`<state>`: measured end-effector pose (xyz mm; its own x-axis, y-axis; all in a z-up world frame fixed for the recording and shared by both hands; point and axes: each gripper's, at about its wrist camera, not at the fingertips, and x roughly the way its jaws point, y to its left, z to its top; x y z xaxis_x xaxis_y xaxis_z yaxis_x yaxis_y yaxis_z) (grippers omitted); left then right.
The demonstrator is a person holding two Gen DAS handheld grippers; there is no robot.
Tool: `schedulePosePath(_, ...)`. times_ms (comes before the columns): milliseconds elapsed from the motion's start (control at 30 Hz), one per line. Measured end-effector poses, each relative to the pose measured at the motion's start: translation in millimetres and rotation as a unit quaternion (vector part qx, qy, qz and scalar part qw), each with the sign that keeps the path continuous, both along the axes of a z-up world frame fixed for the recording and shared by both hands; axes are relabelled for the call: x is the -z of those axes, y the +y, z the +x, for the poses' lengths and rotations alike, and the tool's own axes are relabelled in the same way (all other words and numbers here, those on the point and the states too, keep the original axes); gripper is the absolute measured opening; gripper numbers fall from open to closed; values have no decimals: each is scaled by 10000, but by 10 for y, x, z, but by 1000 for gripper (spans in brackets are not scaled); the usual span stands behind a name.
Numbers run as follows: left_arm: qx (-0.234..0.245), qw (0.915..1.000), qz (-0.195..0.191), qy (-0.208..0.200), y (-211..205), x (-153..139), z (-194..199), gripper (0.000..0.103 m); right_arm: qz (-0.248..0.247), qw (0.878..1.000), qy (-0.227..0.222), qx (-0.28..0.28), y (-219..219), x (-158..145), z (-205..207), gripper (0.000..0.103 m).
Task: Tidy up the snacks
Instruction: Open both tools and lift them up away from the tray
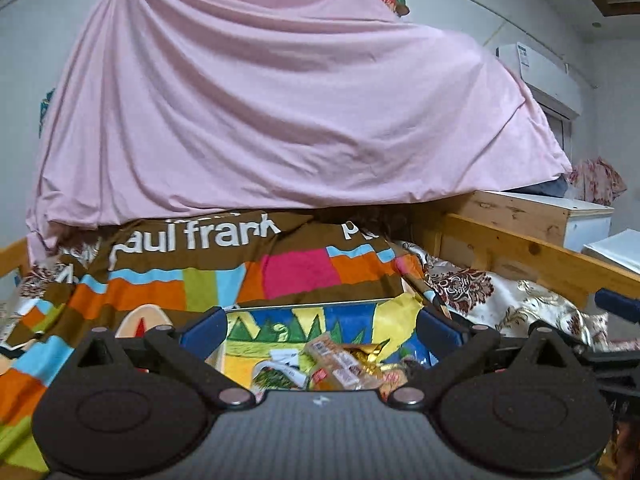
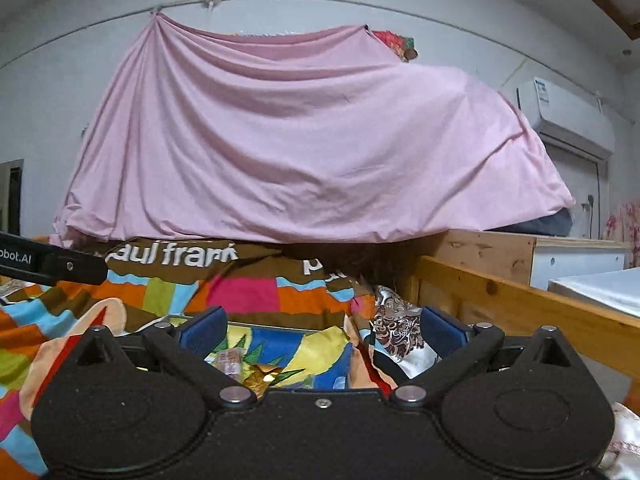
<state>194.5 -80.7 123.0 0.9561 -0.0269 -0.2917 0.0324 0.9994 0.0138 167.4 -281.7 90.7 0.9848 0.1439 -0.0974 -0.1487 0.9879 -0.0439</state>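
The left tool (image 1: 320, 330) is matte black with blue finger pads (image 1: 202, 332), silver pivot screws and rounded housings. The right tool (image 2: 322, 330) matches it; white lettering marks one black arm.

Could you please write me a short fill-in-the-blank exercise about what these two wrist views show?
1. The large sheet draped high behind the bed is ____ in colour.
2. The jaws of the left gripper stand ____, with nothing between them.
3. The white words printed on the colourful blanket read "paul ____".
4. The snack packets lie in a box that sits on the ____.

Missing words: pink; open; frank; blanket
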Motion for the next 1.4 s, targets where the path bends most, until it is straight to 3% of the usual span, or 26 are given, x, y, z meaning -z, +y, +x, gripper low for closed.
schedulePosePath(333,-217,9996,-188,-54,300,101,-799,103,-498,9979,-353,-230,167,44,-855,102)
schedulePosePath(600,-259,9996,-107,-75,425,201,-1350,103,-561,9964,-212,-604,223,108,-1251,102)
schedulePosePath(1067,-569,9966,-522,280,662,643,-1780,103,-764,9911,188,-1070,376,195,-1284,102)
schedulePosePath(1300,-850,9879,-1045,768,811,796,-1747,103,-727,9870,496,-1342,410,252,-1217,102)
schedulePosePath(1400,-1158,9852,-876,906,796,808,-1730,103,-709,9860,563,-1402,420,261,-1201,103)
